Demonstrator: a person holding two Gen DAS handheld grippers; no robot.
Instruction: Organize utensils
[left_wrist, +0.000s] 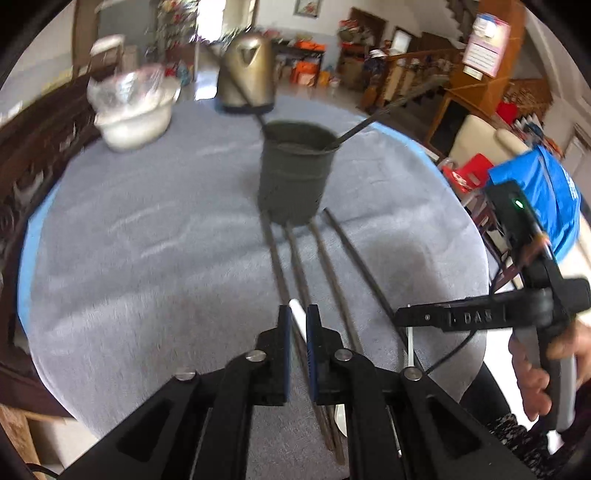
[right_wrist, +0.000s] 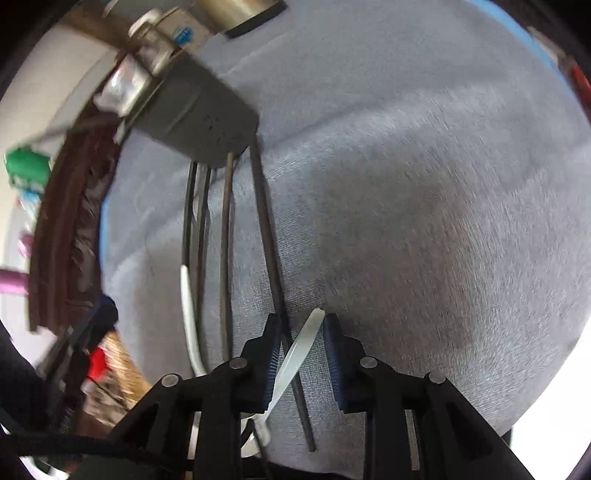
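A dark grey utensil cup (left_wrist: 293, 171) stands on the grey cloth, with two dark chopsticks leaning in it. Several dark chopsticks (left_wrist: 325, 254) lie in a row in front of it, also in the right wrist view (right_wrist: 226, 236). My left gripper (left_wrist: 298, 318) has its jaws close around the handle of a white spoon (left_wrist: 297, 314). My right gripper (right_wrist: 299, 325) straddles a second white spoon handle (right_wrist: 299, 350), jaws apart with a gap on both sides. The right gripper also shows in the left wrist view (left_wrist: 402, 317). The cup shows tilted in the right wrist view (right_wrist: 199, 114).
A bronze kettle (left_wrist: 245, 72) and a white bowl under plastic wrap (left_wrist: 135, 103) stand at the table's far side. The round table's blue edge (left_wrist: 27, 251) curves on the left. The other white spoon (right_wrist: 190, 314) lies among the chopsticks.
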